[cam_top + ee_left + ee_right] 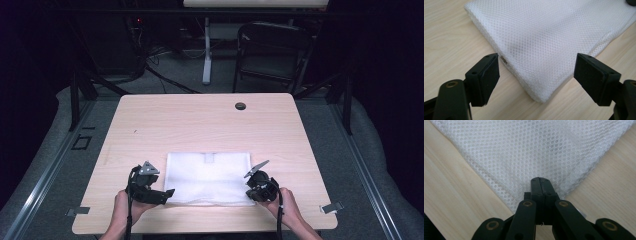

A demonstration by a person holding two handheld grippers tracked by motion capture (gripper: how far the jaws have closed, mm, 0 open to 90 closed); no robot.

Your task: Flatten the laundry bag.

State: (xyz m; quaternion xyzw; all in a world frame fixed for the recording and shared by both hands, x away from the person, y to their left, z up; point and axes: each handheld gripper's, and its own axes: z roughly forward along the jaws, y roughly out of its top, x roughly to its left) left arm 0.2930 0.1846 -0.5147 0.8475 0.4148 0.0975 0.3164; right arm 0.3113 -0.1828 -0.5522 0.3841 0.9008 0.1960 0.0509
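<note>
a dark room lies around a pale wooden desk (200,120), lit from above, with grey floor on both sides of it.

nearest to me, my two hands come in over the near edge of the desk, each holding a gripper. my left gripper (169,192) sits at the near left corner of a white mesh bag (210,180). in the left gripper view its fingers (485,80) stand wide apart, one on each side of that corner (541,97), and neither pad presses on the mesh; the corner lies flat on the wood between them. a small metal zipper pull (504,60) shows on the bag's edge just beside the left-hand finger.

my right gripper (251,191) is at the near right corner of the bag. in the right gripper view its fingers (541,186) are pressed together with the mesh corner pinched between them, and the cloth fans out wide beyond the tips.

past my grippers the bag lies spread flat as a rectangle on the near half of the desk, with a small tag (209,158) at the middle of its far edge. farther on, the wood is bare up to a dark round hole (240,106) near the far edge. behind the desk stand a folding chair (270,55) and a white leg of another desk (206,50).
</note>
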